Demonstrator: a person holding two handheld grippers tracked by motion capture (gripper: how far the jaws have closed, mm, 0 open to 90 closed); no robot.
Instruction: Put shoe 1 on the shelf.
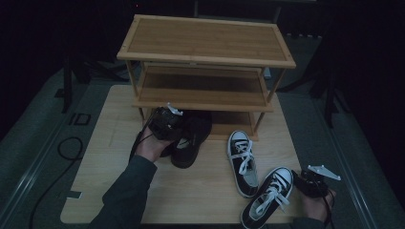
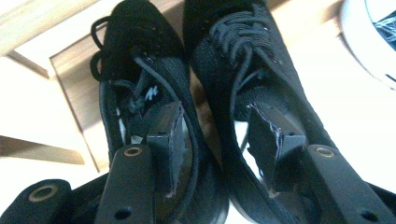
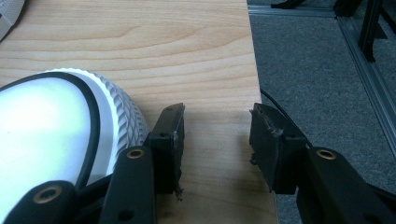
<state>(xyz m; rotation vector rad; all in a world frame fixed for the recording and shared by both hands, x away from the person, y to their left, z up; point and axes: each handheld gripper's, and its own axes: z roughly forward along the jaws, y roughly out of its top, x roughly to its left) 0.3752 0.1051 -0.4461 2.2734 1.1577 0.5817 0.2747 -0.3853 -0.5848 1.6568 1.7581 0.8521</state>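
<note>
The left tongs hang open over 2 black knit lace-up shoes before the 3-tier bamboo shoe rack; right tongs gape empty beside 2 black-and-white canvas sneakers right of it.

Black shoes in front of rack, sneakers to their right.

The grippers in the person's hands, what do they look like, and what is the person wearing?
Each is a black handheld tool. The left gripper and the right gripper both carry a pale grey three-cornered plate on top. Up close, two flat black jaws with round metal-ringed holes end in black pads with frayed edges. A black cable trails off the table. The person wears a dark long sleeve.
</note>
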